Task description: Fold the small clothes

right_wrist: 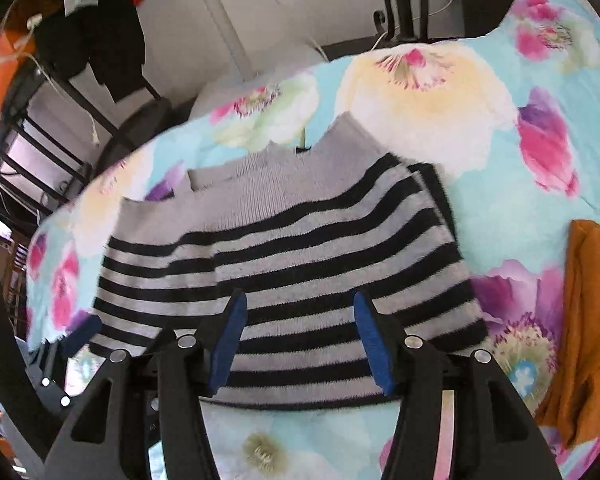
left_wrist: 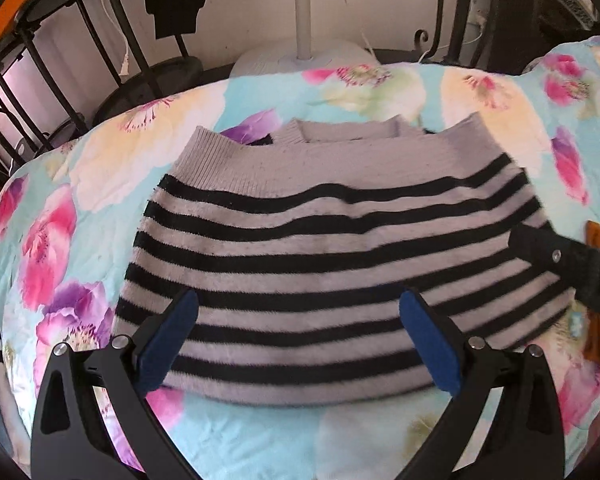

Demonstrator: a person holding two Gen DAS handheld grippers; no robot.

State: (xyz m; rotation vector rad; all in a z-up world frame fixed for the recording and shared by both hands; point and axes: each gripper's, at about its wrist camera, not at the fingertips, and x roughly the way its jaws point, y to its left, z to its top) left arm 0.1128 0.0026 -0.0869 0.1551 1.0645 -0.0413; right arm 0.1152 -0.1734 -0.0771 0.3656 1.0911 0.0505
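A small grey sweater with black stripes (left_wrist: 332,248) lies folded flat on a flowered sheet (left_wrist: 112,184), its grey ribbed hem and neck at the far side. My left gripper (left_wrist: 300,336) is open and empty, hovering over the sweater's near edge. My right gripper (right_wrist: 300,344) is open and empty too, over the same sweater (right_wrist: 308,248) near its front edge. The right gripper also shows at the right edge of the left wrist view (left_wrist: 568,264). The left gripper shows at the lower left of the right wrist view (right_wrist: 72,344).
An orange garment (right_wrist: 592,320) lies on the sheet to the right of the sweater. A black metal bed frame (left_wrist: 60,60) and a white fan base (left_wrist: 300,60) stand beyond the far edge. Dark clothes hang at the back left.
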